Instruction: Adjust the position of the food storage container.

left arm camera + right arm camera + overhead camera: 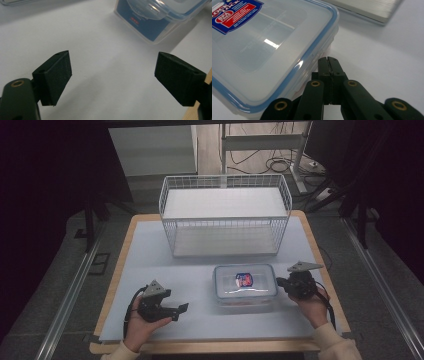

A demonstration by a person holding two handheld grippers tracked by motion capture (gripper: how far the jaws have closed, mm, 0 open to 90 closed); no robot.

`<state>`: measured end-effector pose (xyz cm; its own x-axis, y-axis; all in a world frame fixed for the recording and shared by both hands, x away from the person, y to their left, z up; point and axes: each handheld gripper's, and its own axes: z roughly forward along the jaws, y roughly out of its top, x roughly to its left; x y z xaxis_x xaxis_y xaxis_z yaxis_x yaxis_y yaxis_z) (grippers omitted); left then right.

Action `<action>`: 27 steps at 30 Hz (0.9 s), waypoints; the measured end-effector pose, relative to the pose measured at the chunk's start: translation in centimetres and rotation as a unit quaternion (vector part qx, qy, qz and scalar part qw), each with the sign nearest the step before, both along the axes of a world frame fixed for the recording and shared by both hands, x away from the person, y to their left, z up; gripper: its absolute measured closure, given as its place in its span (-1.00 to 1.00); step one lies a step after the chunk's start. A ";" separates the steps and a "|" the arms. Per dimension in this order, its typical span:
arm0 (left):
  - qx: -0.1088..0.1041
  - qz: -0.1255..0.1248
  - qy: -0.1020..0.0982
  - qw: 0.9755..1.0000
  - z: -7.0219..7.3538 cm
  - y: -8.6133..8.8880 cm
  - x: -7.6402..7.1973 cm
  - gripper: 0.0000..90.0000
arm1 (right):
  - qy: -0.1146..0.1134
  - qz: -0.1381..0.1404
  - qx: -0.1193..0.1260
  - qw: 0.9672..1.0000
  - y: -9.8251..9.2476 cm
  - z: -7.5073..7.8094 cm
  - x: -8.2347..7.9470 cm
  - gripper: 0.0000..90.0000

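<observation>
Your left gripper rests low over the pale table mat at the near left, held in your left hand, and its jaws stand wide apart with nothing between them; in the left gripper view the two black pads frame bare mat, with the corner of the container ahead and to the right, well apart from them. To the right of that gripper, near the middle of the near half of the table, the clear plastic container sits flat on the mat, its blue-rimmed lid on and a red-and-blue label on top. Behind it stands the white wire basket, apart from the container. At the container's right end, your right gripper is held in your right hand; its jaws are pressed together with nothing between them, and in the right gripper view the closed tips lie just beside the lid's edge at the container's side; whether they touch it you cannot tell.
</observation>
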<state>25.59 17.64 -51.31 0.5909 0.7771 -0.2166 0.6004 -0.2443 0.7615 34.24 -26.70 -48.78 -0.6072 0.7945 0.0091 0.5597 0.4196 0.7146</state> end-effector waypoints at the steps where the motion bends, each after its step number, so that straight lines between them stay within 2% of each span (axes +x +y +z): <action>1: 0.000 0.000 0.000 1.000 0.0 0.0 0.0 -0.69 | -0.002 0.009 -0.002 1.000 0.6 0.0 -0.1 0.99; 10: -0.002 0.003 0.000 1.000 0.0 0.2 0.0 -0.69 | -0.011 0.036 -0.002 0.999 2.9 -0.1 -1.0 0.99; 27: 0.002 0.004 0.000 1.000 -0.1 0.2 0.0 -0.68 | -0.009 0.036 0.021 0.999 3.1 -0.6 -1.0 0.99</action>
<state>25.64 17.84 -51.36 0.5855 0.7822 -0.2130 0.6018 -0.2433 0.7607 33.22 -23.58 -49.33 -0.6634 0.7476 0.0293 0.5155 0.4283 0.7421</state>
